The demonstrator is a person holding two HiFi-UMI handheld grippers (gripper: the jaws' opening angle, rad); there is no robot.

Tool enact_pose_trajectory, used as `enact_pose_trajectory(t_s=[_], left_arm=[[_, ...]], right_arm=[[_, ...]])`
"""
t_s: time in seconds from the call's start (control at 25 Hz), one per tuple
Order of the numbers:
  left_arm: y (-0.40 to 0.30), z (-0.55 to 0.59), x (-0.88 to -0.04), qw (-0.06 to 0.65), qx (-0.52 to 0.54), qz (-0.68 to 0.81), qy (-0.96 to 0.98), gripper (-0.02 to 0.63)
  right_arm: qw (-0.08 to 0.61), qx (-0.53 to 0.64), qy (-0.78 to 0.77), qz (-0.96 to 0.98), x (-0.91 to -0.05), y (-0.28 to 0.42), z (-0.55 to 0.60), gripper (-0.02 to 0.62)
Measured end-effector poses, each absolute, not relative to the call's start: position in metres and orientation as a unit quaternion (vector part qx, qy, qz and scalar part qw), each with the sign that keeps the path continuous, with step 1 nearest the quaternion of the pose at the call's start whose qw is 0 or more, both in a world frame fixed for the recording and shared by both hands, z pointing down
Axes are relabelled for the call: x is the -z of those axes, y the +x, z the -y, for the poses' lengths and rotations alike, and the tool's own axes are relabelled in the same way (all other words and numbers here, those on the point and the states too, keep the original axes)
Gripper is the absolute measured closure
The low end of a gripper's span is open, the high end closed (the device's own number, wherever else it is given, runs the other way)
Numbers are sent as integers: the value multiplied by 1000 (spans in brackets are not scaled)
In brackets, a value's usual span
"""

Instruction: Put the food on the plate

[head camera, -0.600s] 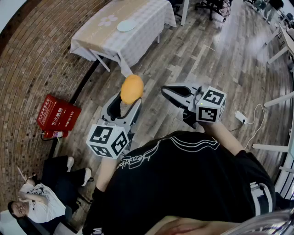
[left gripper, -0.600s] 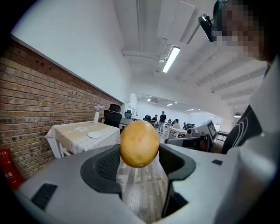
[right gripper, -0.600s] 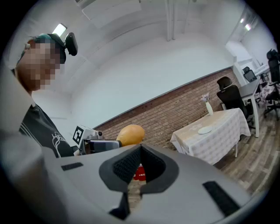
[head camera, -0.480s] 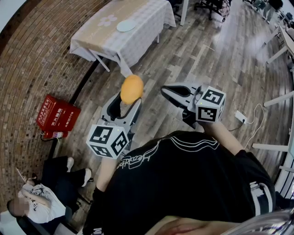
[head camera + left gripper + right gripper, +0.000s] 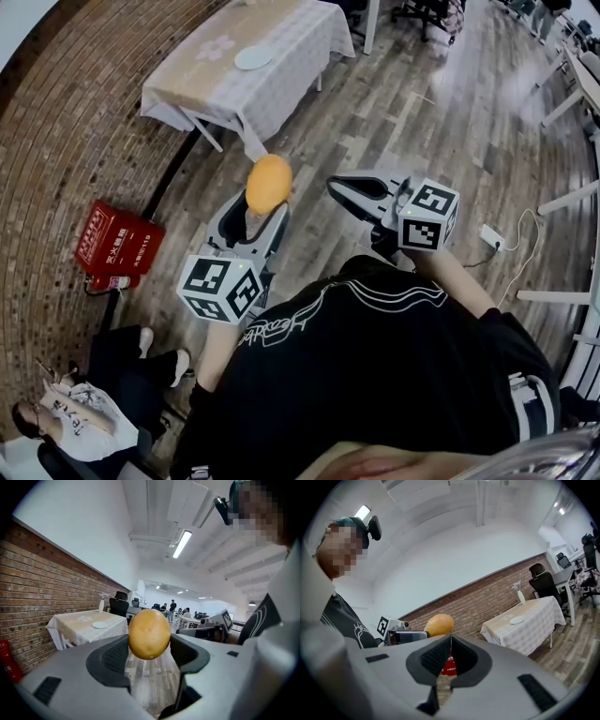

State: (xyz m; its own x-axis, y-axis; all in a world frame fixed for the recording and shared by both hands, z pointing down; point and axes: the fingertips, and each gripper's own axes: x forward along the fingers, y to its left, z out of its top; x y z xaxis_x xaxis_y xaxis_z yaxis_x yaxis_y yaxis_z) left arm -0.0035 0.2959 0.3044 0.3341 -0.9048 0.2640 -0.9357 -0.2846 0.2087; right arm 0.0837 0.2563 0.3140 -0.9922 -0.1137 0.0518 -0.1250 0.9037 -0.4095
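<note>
Now left gripper (image 5: 263, 210) fingers clamp orange food (image 5: 269, 182); right gripper (image 5: 336, 187) fingers pressed together; red box (image 5: 118, 242) lettering probably Chinese, unreadable.

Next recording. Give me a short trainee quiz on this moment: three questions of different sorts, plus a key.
1. True or false: the left gripper is closed on the yellow-orange oval food item.
2. Fill in the missing word: the right gripper has its jaws ___, with nothing between them.
3. Where is the round white plate?
A. on the cloth-covered table
B. between the left gripper's jaws
C. between the right gripper's jaws

Key: 1 true; 2 shut; 3 A.
</note>
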Motion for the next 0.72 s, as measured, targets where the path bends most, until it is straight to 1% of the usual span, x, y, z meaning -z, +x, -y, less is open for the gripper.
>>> enact_pose_trajectory(t_s=[0.28,0.72], left_arm=[[2,-284,-309,165,-51,569,804,330],[-16,-237,-321,183,-61,568,800,330]], right_arm=[[22,-202,76,976,-322,88,-245,598],[20,-225,72,971,-332,68,-194,598]])
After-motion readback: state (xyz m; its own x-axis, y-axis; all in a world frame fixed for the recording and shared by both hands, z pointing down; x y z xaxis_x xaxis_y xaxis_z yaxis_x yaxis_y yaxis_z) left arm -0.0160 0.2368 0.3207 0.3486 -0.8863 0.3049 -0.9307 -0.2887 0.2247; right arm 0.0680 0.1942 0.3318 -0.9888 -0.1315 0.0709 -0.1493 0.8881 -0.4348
